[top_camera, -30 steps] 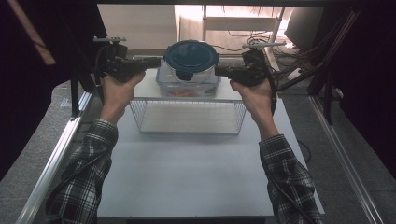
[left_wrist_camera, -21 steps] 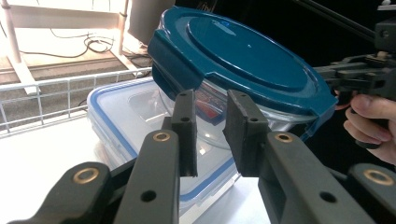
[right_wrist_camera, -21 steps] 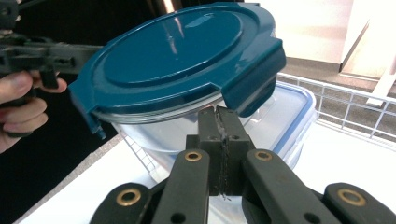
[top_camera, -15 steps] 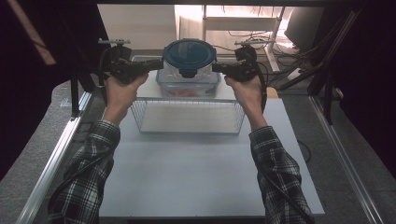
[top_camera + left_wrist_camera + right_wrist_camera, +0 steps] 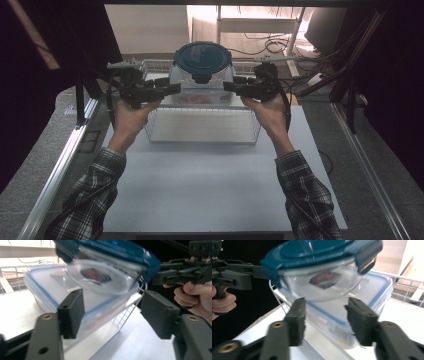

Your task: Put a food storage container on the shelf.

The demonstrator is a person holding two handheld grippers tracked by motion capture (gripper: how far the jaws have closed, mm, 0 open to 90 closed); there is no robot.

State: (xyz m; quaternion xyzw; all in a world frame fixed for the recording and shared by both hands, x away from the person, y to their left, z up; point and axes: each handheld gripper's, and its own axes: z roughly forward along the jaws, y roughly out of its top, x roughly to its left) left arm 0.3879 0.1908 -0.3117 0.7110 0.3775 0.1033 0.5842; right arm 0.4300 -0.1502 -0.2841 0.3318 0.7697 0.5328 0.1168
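**Bowl on the box: close in level from both sides**

The bowl (image 5: 202, 75), clear glass under a dark lid (image 5: 202, 57), sits at 12 o'clock from me. It seems to rest on the flat box (image 5: 200, 97) at the far end of the basket (image 5: 200, 141).

My left gripper (image 5: 172, 89) is at the bowl's 9 o'clock and my right gripper (image 5: 227, 86) at its 3 o'clock. Both have their jaws spread and hold nothing. Each gripper view shows its jaws below the lid's rim with the glass above them.

To do this well, I'd raise both grippers to the same height and meet the bowl under the lid's clips. I'd press in evenly so the glass can't tip or slide off the box. Uneven pressure would likely skid it toward 12 o'clock.

Nearest me, the table (image 5: 200, 190) is bare from 5 to 7 o'clock, which is the best room for a set-down. The basket's wire front stands between that space and the bowl, so I'd lift clear of it first. The rails (image 5: 55, 170) at 8 and 4 o'clock bound the sides. Cables (image 5: 265, 47) lie beyond at 1 o'clock, so I'd stay away from there.
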